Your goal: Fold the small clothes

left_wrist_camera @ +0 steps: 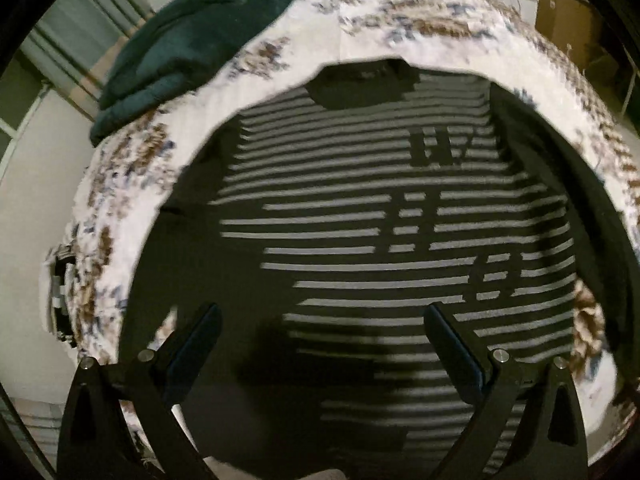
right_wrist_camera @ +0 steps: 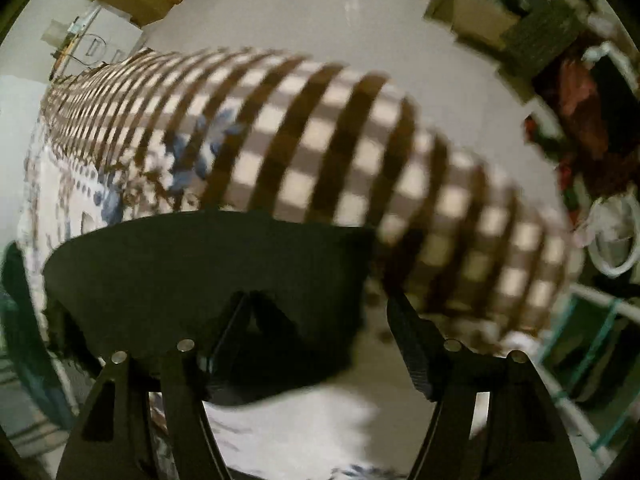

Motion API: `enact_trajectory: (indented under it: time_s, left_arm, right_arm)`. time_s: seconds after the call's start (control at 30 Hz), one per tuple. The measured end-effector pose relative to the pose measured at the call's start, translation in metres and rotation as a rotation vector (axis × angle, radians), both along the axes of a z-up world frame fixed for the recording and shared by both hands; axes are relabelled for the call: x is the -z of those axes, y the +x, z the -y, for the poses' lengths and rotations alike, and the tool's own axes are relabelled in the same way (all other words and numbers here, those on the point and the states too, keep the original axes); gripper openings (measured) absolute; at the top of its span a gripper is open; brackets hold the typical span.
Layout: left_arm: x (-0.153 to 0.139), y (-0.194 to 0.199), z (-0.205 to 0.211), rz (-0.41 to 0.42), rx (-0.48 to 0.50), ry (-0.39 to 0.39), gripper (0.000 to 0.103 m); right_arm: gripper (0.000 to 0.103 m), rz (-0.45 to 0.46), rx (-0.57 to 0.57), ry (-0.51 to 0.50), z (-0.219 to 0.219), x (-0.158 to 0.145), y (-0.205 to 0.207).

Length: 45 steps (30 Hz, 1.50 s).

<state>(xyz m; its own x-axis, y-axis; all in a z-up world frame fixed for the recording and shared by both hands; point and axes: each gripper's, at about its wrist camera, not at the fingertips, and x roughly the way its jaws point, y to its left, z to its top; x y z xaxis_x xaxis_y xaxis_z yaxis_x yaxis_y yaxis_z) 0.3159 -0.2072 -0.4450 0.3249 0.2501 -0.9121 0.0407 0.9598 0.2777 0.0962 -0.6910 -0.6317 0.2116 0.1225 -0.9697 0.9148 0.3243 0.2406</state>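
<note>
We hold the left gripper [left_wrist_camera: 322, 322] wide open, empty, above the striped shirt [left_wrist_camera: 360, 220] spread on the bedspread [left_wrist_camera: 400, 20]. Right gripper [right_wrist_camera: 320, 312] spread wide at its sleeve [right_wrist_camera: 192, 264], gripping nothing.

Bed with white floral-print cover [left_wrist_camera: 400, 24], black-and-grey striped shirt [left_wrist_camera: 360, 220] spread flat at its centre, dark green folded blanket [left_wrist_camera: 180, 44] lying at 10 o'clock, brown-and-cream checked cloth [right_wrist_camera: 340, 152] along the bed's edge at 12 o'clock in the right wrist view.
</note>
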Motion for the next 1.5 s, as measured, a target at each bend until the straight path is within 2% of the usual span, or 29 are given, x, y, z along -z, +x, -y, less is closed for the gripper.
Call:
enact_trajectory:
  time_s: [0.03,0.07,0.1,0.17,0.37,0.43,0.47,0.5,0.53,0.6,0.67,0.77,0.83,0.9,1.0,1.03,1.07,1.1,1.17,1.37,1.5]
  left_arm:
    - [0.013,0.004,0.004,-0.009,0.007,0.002,0.103]
    - [0.021,0.005,0.007,-0.016,0.013,0.002,0.103]
    - [0.03,0.008,0.011,-0.026,0.022,0.002,0.103]
    - [0.04,0.01,0.017,-0.037,0.037,0.003,0.103]
    - [0.045,0.02,0.037,-0.026,0.081,-0.017,0.103]
    - [0.045,0.024,0.043,-0.015,0.096,-0.02,0.103]
    - [0.045,0.026,0.045,-0.013,0.1,-0.021,0.103]
    - [0.046,0.027,0.048,-0.012,0.104,-0.022,0.103]
    - [0.047,0.028,0.049,-0.012,0.104,-0.023,0.103]
    - [0.05,0.029,0.05,-0.014,0.102,-0.027,0.103]
    - [0.053,0.03,0.049,-0.015,0.101,-0.025,0.103]
    - [0.062,0.027,0.048,-0.026,0.099,-0.018,0.103]
    - [0.069,0.025,0.046,-0.045,0.091,-0.016,0.103]
    - [0.075,0.023,0.042,-0.066,0.079,-0.015,0.103]
    - [0.08,0.02,0.036,-0.086,0.064,-0.022,0.103]
    - [0.081,0.019,0.035,-0.09,0.06,-0.022,0.103]
    - [0.082,0.019,0.032,-0.092,0.055,-0.022,0.103]
    - [0.082,0.019,0.03,-0.091,0.05,-0.021,0.103]
    - [0.083,0.019,0.025,-0.088,0.038,-0.021,0.103]
    - [0.084,0.022,0.005,-0.078,-0.006,-0.037,0.103]
    - [0.08,0.022,-0.012,-0.068,-0.031,-0.053,0.103]
  right_arm:
    - [0.054,0.01,0.006,0.012,0.0,0.008,0.002]
    - [0.023,0.035,0.004,0.008,-0.001,0.01,0.003]
    - [0.007,0.024,-0.009,-0.017,-0.003,0.009,0.006]
    - [0.004,0.009,-0.028,-0.102,-0.008,-0.003,0.009]
    - [0.003,0.024,-0.025,-0.327,0.009,-0.063,0.017]
    - [0.003,0.012,-0.025,-0.388,0.024,-0.07,0.032]
    - [0.003,0.009,-0.029,-0.393,0.03,-0.071,0.04]
    - [0.004,-0.004,-0.049,-0.365,0.039,-0.06,0.048]
    - [0.008,-0.045,-0.059,-0.34,0.049,-0.048,0.052]
    - [0.039,-0.102,-0.039,-0.306,0.054,-0.04,0.048]
    - [0.058,-0.066,0.05,-0.233,0.059,-0.029,0.031]
    - [0.065,0.031,0.199,-0.105,0.051,-0.012,-0.007]
    - [0.065,0.155,0.305,0.035,0.04,0.016,-0.028]
    - [0.065,0.244,0.38,0.117,0.027,0.037,-0.035]
    - [0.064,0.368,0.479,0.153,0.018,0.063,-0.035]
    - [0.062,0.39,0.505,0.137,0.017,0.067,-0.033]
    - [0.05,0.403,0.532,0.097,0.015,0.069,-0.031]
    - [0.032,0.388,0.544,0.043,0.015,0.066,-0.026]
    - [0.011,0.371,0.542,-0.016,0.015,0.061,-0.019]
    - [0.007,0.347,0.399,-0.176,0.007,0.015,0.013]
    - [0.007,0.362,0.326,-0.27,0.032,-0.043,0.028]
